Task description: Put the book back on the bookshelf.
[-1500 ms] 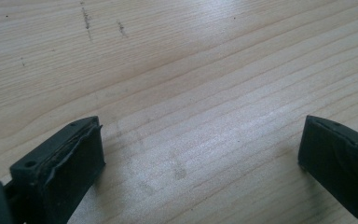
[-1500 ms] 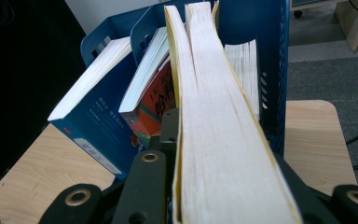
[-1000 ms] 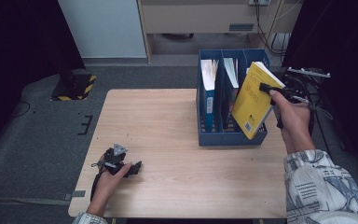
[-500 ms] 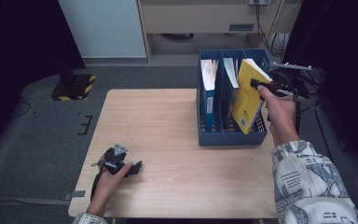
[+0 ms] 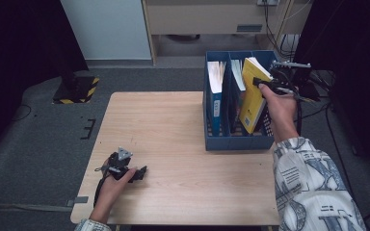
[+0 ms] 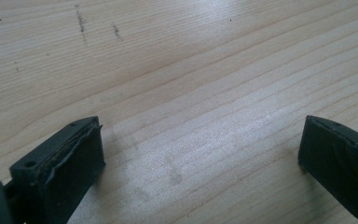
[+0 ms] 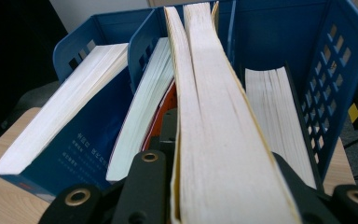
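Observation:
A thick yellow book is clamped by its page edge in my right gripper, which is shut on it. The book tilts, and its lower end is down inside the right compartment of the blue file rack. In the right gripper view the book's cream pages run away from my right gripper over the rack. My left gripper rests on the wooden table near the front left. Its jaws stand wide apart over bare wood, with the left gripper holding nothing.
A blue-covered book leans in the rack's left compartment. A white-paged one with an orange cover stands in the middle. Another book sits in the right compartment. Cables hang beyond the table's right edge. Dark floor surrounds the table.
My right hand has carried the yellow book leftward and a little down, from outside the rack's right side into its right compartment. The left hand has stayed put.

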Available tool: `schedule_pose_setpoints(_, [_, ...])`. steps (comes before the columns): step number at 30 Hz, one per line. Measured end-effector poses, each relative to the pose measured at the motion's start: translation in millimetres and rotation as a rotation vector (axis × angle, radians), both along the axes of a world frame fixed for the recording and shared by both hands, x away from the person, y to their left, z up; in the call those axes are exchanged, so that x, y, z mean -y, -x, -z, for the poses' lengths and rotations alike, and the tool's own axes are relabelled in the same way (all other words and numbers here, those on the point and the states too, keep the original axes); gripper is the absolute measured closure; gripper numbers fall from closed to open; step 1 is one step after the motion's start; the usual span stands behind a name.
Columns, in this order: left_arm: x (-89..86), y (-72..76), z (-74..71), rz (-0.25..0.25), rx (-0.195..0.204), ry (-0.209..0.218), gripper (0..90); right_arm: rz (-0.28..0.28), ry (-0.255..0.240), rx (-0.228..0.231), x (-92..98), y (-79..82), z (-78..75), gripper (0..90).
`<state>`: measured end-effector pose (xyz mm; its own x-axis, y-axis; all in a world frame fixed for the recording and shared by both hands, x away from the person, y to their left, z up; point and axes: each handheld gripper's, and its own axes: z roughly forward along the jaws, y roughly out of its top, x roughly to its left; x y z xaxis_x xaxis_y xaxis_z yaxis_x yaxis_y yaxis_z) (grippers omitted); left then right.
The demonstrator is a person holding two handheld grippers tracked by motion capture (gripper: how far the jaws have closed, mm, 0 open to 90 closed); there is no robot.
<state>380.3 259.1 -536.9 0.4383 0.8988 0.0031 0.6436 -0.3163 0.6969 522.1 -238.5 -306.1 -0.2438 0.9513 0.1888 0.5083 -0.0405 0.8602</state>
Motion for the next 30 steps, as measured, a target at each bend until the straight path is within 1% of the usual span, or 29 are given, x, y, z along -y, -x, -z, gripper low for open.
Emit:
schedule_pose_setpoints(9, [0.3,-0.5,0.0,0.004,0.0,0.0,0.0,0.001,0.005,0.001,-8.2,-12.0,9.0,75.0])
schedule_pose_setpoints(19, [0.6,-0.8,0.0,0.005,0.0,0.001,0.0,0.009,0.011,0.002,-13.7,-20.7,18.0,74.9])
schedule_pose_setpoints(22, [0.6,-0.9,0.0,0.006,0.0,0.001,0.0,0.012,0.011,0.002,-14.9,-22.1,19.7,75.0])
schedule_pose_setpoints(25, [0.7,-0.9,0.1,0.007,0.0,0.001,0.0,0.009,0.019,0.001,-15.8,-23.7,24.8,75.0])
schedule_pose_setpoints(30, [0.8,-1.0,0.1,0.008,0.0,0.001,0.0,0.009,0.024,-0.003,-16.8,-24.0,27.3,75.0])
